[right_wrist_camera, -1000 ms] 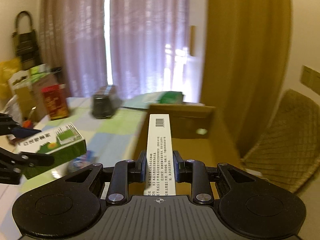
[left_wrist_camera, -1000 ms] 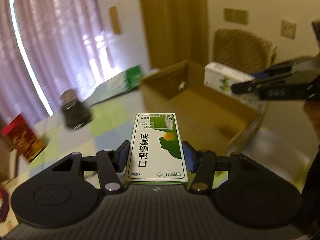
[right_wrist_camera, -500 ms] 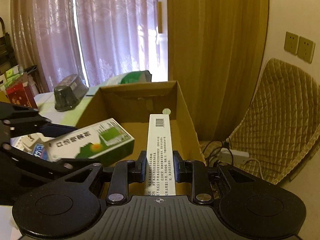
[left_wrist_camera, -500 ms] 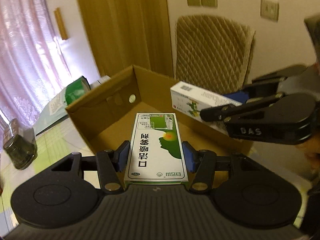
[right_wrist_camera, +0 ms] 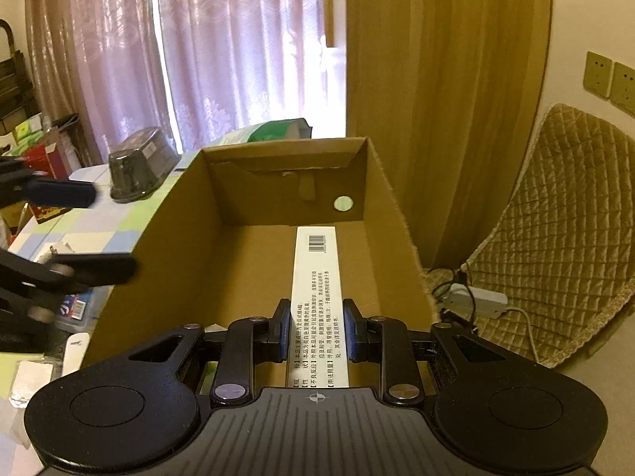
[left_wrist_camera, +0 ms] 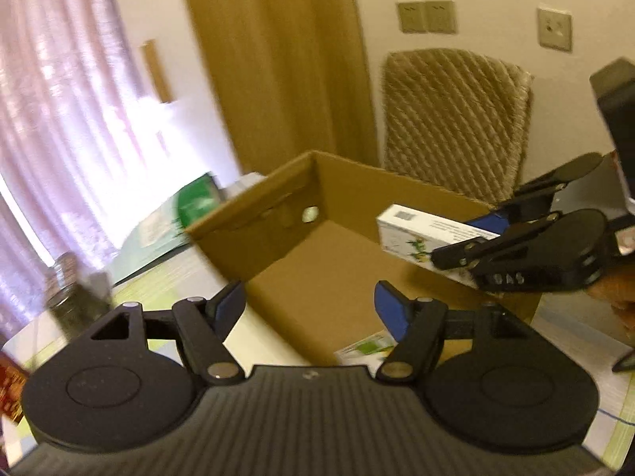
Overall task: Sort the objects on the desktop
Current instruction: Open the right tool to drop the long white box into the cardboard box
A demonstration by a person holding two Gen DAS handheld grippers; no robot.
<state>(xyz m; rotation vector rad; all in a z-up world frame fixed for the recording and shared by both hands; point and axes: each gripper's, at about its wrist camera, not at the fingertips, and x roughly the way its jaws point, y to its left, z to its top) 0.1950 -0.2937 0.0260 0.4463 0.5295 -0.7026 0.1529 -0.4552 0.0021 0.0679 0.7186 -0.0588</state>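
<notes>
An open cardboard box (left_wrist_camera: 254, 234) (right_wrist_camera: 178, 246) stands on the table. Above its near corner my left gripper (left_wrist_camera: 311, 305) is open, with nothing between its blue pads. A green and white medicine box (left_wrist_camera: 365, 347) lies on the cardboard box's floor just below it, mostly hidden by the gripper body. My right gripper (right_wrist_camera: 317, 313) is shut on a long white medicine box (right_wrist_camera: 317, 273) (left_wrist_camera: 420, 238) and holds it level over the inside of the cardboard box. In the right wrist view the left gripper (right_wrist_camera: 71, 234) shows at the left, blurred, jaws apart.
A checked tablecloth (right_wrist_camera: 79, 234) covers the table. On it are a dark plastic container (right_wrist_camera: 141, 168), a green bag (right_wrist_camera: 278, 129), a red box (right_wrist_camera: 47, 162) and small packets near the left edge. A quilted chair (right_wrist_camera: 555, 218) and a power strip (right_wrist_camera: 476, 297) are to the right.
My left gripper has opened and let go of the green medicine box, which now lies in the cardboard box. The right gripper has carried the white box further over the cardboard box.
</notes>
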